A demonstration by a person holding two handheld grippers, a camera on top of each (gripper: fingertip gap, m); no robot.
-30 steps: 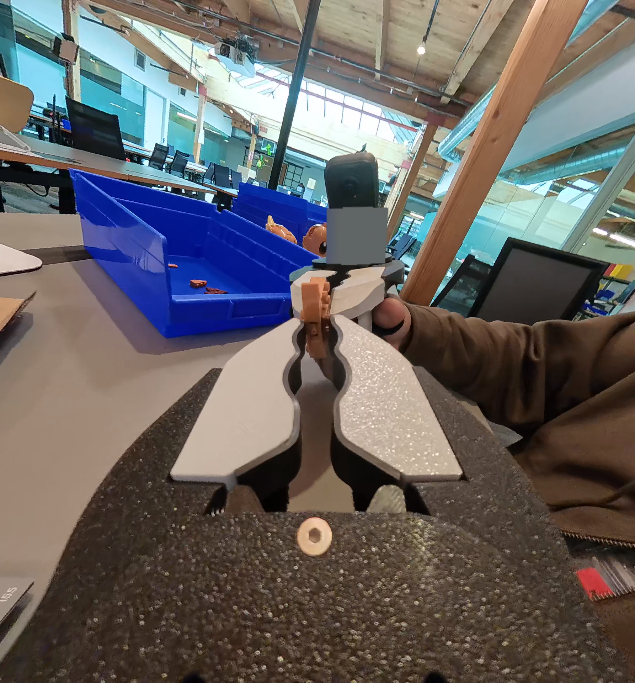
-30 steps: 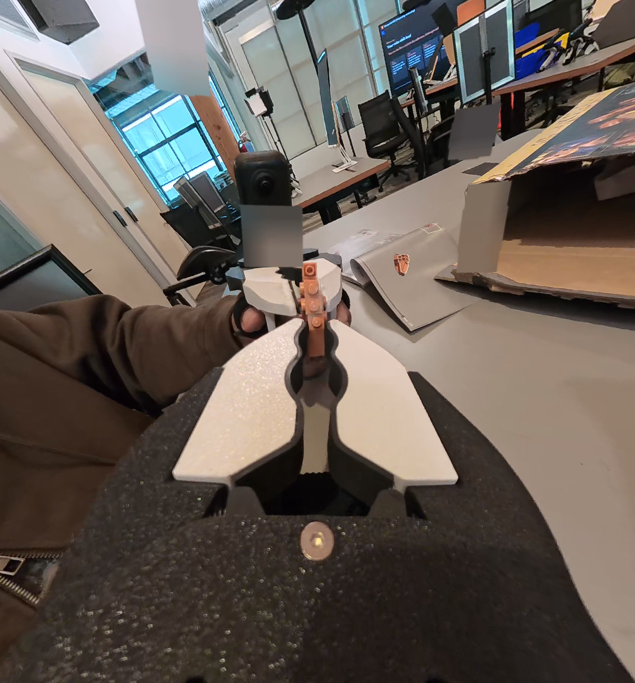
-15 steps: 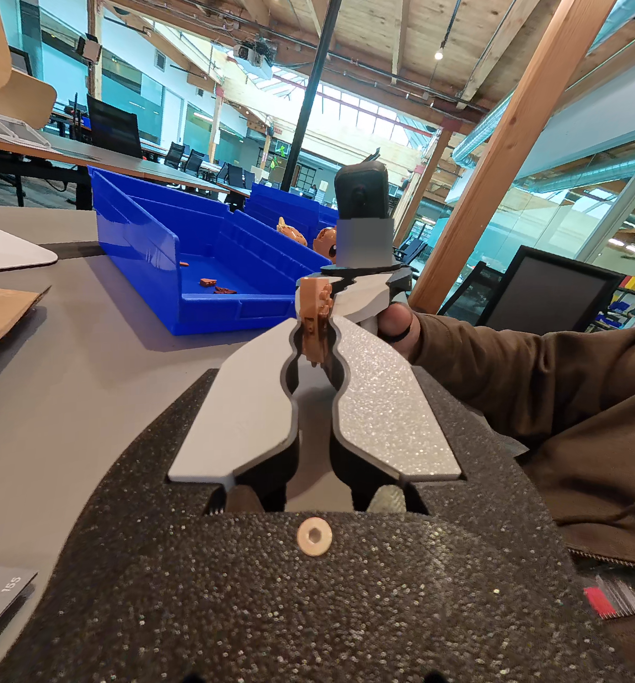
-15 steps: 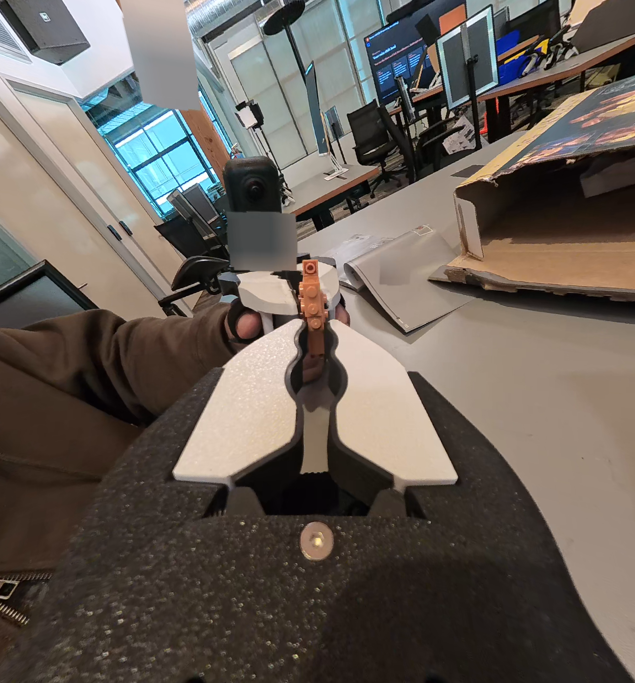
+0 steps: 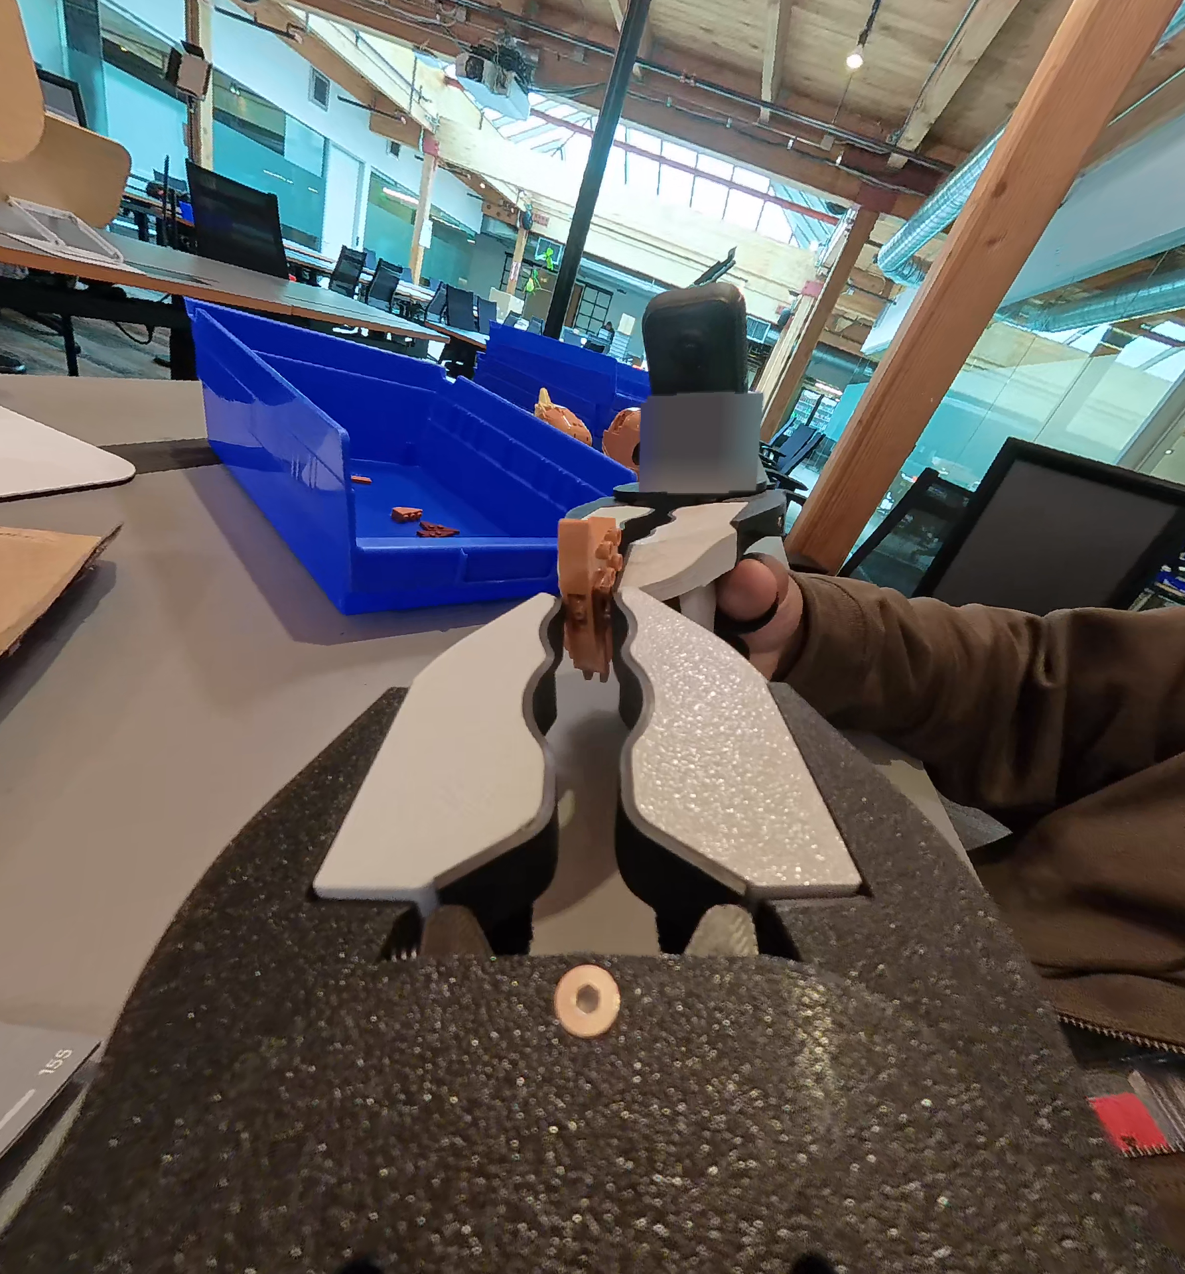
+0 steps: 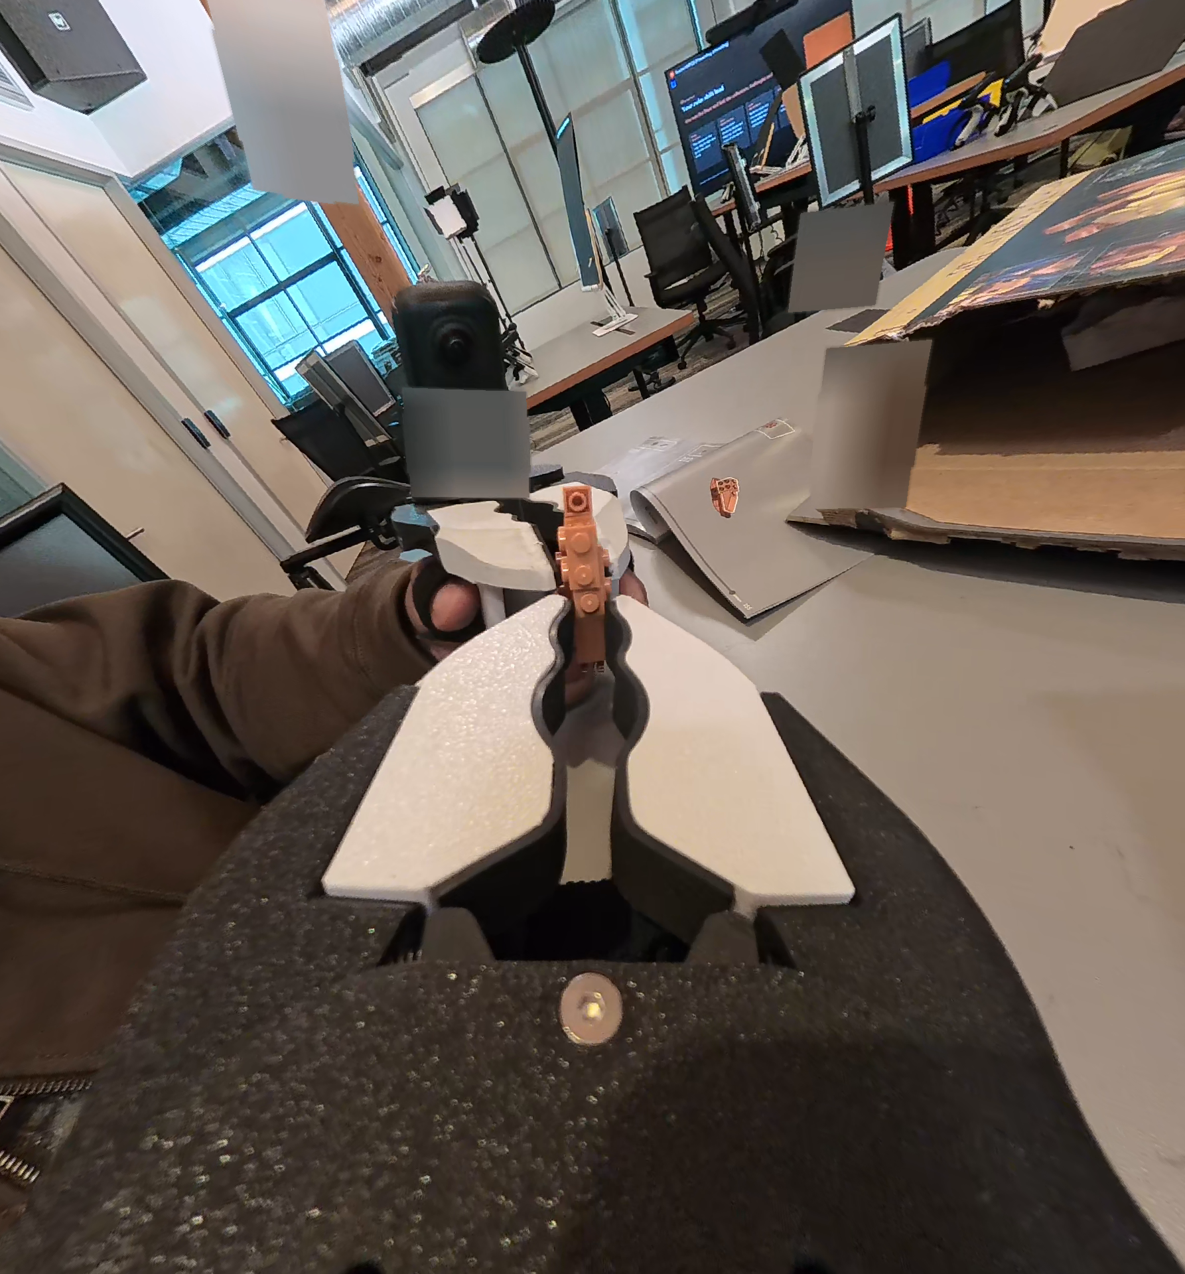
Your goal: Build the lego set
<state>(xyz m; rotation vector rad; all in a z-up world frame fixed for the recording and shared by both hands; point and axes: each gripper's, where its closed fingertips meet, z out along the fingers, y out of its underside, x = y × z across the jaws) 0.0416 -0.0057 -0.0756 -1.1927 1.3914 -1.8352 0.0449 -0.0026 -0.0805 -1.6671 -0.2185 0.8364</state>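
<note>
Both grippers meet on one small orange brick assembly, held above the grey worktop. The left gripper has its jaws clamped on one end, and the right gripper grips the other. A blue bin sits toward the worktop's far edge, and an open booklet lies beside a cardboard box.

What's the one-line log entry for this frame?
left gripper: shut on orange brick assembly | right gripper: shut on same assembly | held above grey table | blue bin behind

Blue bin on grey table, open booklet, torn cardboard box, black monitor.
</note>
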